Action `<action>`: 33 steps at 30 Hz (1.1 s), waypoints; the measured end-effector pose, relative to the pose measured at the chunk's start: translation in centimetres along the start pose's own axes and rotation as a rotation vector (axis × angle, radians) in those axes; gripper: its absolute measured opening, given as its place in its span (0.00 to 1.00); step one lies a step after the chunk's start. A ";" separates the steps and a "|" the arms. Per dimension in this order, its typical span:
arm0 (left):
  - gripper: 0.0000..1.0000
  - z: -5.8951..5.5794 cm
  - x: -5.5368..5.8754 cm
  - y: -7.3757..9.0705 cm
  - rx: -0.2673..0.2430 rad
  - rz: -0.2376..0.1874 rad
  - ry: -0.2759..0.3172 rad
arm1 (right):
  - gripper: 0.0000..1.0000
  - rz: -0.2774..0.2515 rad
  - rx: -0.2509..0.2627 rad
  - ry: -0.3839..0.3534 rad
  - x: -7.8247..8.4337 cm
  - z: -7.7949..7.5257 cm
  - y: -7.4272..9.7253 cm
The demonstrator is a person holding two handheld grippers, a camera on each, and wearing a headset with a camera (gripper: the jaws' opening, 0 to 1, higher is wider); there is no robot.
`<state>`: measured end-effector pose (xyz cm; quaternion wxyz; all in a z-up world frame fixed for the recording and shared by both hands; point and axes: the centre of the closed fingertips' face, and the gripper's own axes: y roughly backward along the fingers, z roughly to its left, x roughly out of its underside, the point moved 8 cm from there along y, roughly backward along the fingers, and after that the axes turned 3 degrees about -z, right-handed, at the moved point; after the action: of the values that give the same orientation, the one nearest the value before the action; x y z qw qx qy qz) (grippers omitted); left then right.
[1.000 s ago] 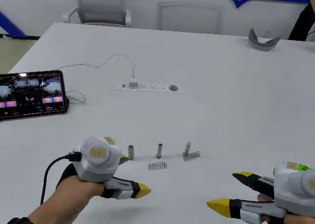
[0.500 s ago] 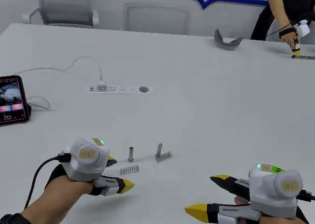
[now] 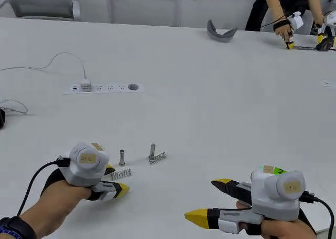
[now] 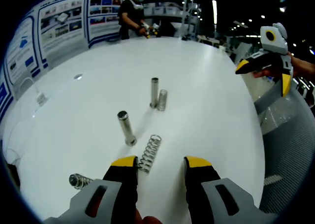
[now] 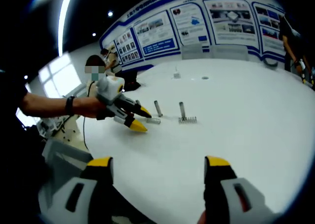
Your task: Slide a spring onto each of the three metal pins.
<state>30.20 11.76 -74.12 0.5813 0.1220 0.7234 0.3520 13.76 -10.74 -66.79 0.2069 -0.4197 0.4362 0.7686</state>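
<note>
Two bare metal pins stand upright on the white table (image 3: 210, 107), one (image 3: 122, 157) nearer my left gripper and one (image 3: 152, 151) further right. A loose spring (image 3: 121, 173) lies flat by the first pin, and a second spring (image 3: 158, 157) leans at the base of the other. In the left gripper view a third pin (image 4: 78, 180) at the lower left looks to have a spring around it. My left gripper (image 3: 116, 179) is open, its tips either side of the loose spring (image 4: 149, 153). My right gripper (image 3: 209, 201) is open and holds nothing, well to the right of the pins.
A white power strip (image 3: 105, 86) with a plugged cable lies further back on the table. A grey curved object (image 3: 220, 33) rests near the far edge. A person (image 3: 289, 23) works with grippers at the far right corner. Chairs stand behind the table.
The head camera has swung right, so everything shifts left. My left gripper has closed in on the loose spring by the nearer pin. The right gripper keeps about the same place.
</note>
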 end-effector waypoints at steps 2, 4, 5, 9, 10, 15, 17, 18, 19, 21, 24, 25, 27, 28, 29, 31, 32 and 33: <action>0.38 0.0 0.1 -0.2 0.002 0.008 -0.002 | 0.77 -0.001 0.001 -0.003 0.0 0.0 0.1; 0.36 0.0 0.2 -0.4 -0.007 0.021 -0.016 | 0.77 -0.002 0.002 -0.008 0.1 0.0 0.2; 0.35 0.1 0.1 -0.4 -0.011 0.020 -0.014 | 0.77 -0.003 0.003 -0.009 0.1 0.0 0.2; 0.28 0.3 0.0 -0.6 -0.031 0.013 -0.001 | 0.77 0.000 0.004 -0.015 0.3 -0.2 0.3; 0.26 0.3 0.0 -0.7 -0.038 0.012 -0.001 | 0.77 0.003 0.003 -0.017 0.3 -0.2 0.4; 0.12 0.3 0.1 -0.6 -0.055 0.020 0.007 | 0.77 0.009 -0.001 -0.022 0.5 -0.2 0.4; 0.11 0.0 0.1 -0.4 -0.057 0.032 0.007 | 0.77 0.007 -0.002 -0.023 0.4 -0.3 0.5; 0.11 -0.2 0.2 -0.4 -0.047 0.038 0.004 | 0.77 0.006 -0.001 -0.024 0.4 -0.3 0.5; 0.11 -0.3 0.2 -0.4 -0.047 0.040 0.001 | 0.77 0.006 -0.001 -0.024 0.4 -0.3 0.5; 0.11 -0.5 0.3 -0.3 -0.052 0.043 0.002 | 0.77 0.007 -0.002 -0.022 0.4 -0.3 0.4; 0.11 -0.7 0.5 -0.1 -0.047 0.039 0.027 | 0.77 0.013 -0.009 -0.021 0.5 -0.2 0.3; 0.11 -0.8 0.6 0.0 -0.046 0.040 0.028 | 0.77 0.013 -0.013 -0.021 0.5 -0.1 0.3; 0.11 -1.0 0.7 0.2 -0.042 0.038 0.034 | 0.77 0.014 -0.015 -0.024 0.5 0.0 0.2; 0.11 -1.1 0.7 0.3 -0.042 0.037 0.034 | 0.77 0.013 -0.016 -0.024 0.5 0.0 0.2; 0.11 -1.2 0.7 0.4 -0.043 0.036 0.034 | 0.77 0.012 -0.017 -0.025 0.4 0.0 0.1; 0.11 -1.3 0.7 0.6 -0.041 0.031 0.039 | 0.77 0.013 -0.021 -0.025 0.4 0.1 0.0; 0.11 -1.4 0.7 0.7 -0.041 0.029 0.040 | 0.77 0.014 -0.023 -0.024 0.4 0.1 -0.1; 0.10 -1.5 0.7 0.9 -0.041 0.028 0.039 | 0.77 0.017 -0.025 -0.022 0.4 0.2 -0.1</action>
<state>28.41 12.26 -73.99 0.5645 0.1134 0.7253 0.3774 13.52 -10.49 -67.14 0.2001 -0.4101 0.4275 0.7804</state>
